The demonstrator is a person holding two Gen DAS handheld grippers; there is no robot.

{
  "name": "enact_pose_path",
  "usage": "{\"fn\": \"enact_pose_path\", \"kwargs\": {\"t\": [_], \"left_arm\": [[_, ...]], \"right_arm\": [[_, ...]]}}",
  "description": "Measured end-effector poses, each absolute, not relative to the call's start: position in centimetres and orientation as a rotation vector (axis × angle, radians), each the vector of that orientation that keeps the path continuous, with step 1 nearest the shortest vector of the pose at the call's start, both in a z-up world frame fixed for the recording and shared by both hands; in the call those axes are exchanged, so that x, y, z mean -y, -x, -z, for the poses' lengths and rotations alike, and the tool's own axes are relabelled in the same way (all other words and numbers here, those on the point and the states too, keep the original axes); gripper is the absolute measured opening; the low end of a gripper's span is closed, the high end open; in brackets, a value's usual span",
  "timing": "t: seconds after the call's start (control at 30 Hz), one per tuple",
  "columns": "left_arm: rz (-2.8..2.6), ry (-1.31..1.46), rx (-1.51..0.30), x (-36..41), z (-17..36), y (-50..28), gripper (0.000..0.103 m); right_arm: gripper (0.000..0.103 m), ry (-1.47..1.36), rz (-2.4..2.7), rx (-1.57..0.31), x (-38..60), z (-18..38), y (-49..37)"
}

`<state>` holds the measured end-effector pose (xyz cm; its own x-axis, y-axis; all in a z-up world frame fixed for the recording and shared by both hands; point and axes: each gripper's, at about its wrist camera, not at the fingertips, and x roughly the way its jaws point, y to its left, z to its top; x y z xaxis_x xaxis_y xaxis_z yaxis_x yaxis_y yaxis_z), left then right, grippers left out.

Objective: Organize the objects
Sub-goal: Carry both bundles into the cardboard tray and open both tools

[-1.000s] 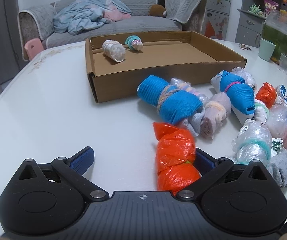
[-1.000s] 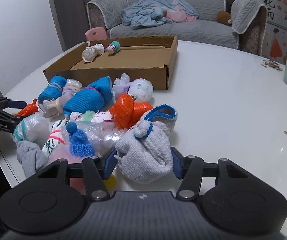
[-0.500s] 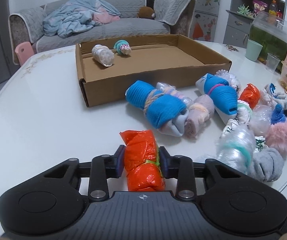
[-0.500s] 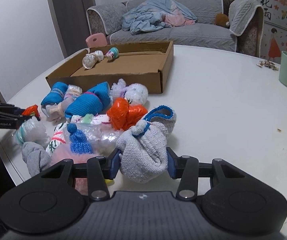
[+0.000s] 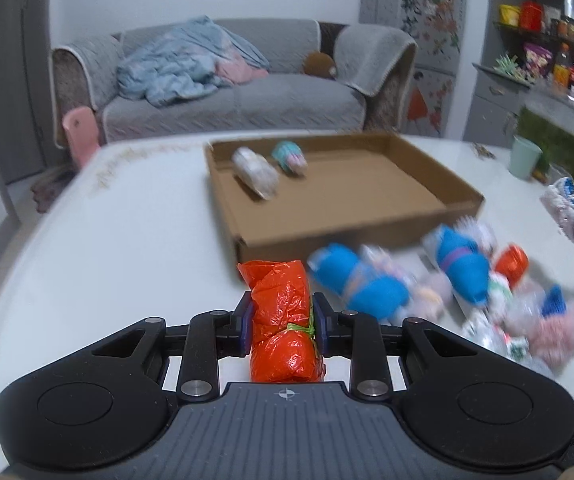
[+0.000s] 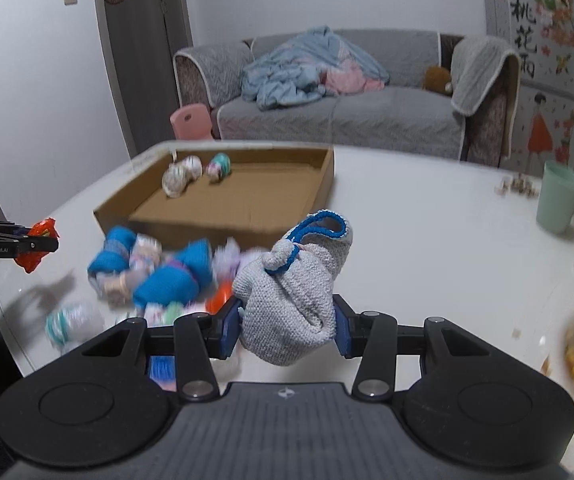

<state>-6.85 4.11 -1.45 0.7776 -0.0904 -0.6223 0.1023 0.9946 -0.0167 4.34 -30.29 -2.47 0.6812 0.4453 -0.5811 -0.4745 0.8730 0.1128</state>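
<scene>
Two bundles already sit in the cardboard box [image 5: 367, 184], my left gripper [image 5: 282, 322] is closing on the orange bag bundle [image 5: 283, 320], my right gripper [image 6: 285, 326] clamps the grey knitted bundle [image 6: 291, 300], and the pile [image 5: 439, 280] on the table [image 5: 127, 240] awaits.

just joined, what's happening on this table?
A person holds a gripper in each hand and sorts small bundles into a shallow cardboard box. The left gripper has its jaws closing on an orange plastic-wrapped bundle, pads against its sides. The right gripper is shut on a grey knitted pouch with blue trim. Two small bundles lie in the box; a pile of blue and mixed bundles waits on the white table.
</scene>
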Motion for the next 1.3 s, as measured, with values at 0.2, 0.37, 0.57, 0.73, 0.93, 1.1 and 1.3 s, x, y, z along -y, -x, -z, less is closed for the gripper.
{"fn": "enact_pose_path", "kwargs": {"t": [0.2,0.37,0.57,0.73,0.93,1.1,1.3], "left_arm": [[0.082,-0.030,-0.625,-4.9,-1.4,4.1,0.035],[0.089,-0.019,-0.605,-4.6,-3.1,1.1,0.035],[0.108,-0.019,-0.601,-3.3,-3.6,-2.3,0.035],[0.124,-0.028,-0.609,-2.0,-3.4,-4.7,0.035],[0.176,-0.061,-0.626,0.3,-2.8,-8.6,0.035],[0.221,-0.097,-0.638,2.9,-2.2,-12.2,0.035],[0.233,-0.116,-0.666,5.1,0.1,-16.7,0.035]], "right_arm": [[0.042,0.090,-0.541,-0.575,28.6,-0.2,-6.8],[0.042,0.115,-0.579,-0.544,26.7,-1.7,-9.3],[0.042,0.149,-0.626,-0.529,24.6,-2.3,-11.7],[0.042,0.166,-0.663,-0.527,23.5,-2.4,-13.4],[0.042,0.194,-0.694,-0.547,22.3,-2.0,-16.0],[0.042,0.212,-0.708,-0.570,21.3,-1.6,-18.5],[0.042,0.251,-0.727,-0.619,19.2,0.1,-21.8]]}}
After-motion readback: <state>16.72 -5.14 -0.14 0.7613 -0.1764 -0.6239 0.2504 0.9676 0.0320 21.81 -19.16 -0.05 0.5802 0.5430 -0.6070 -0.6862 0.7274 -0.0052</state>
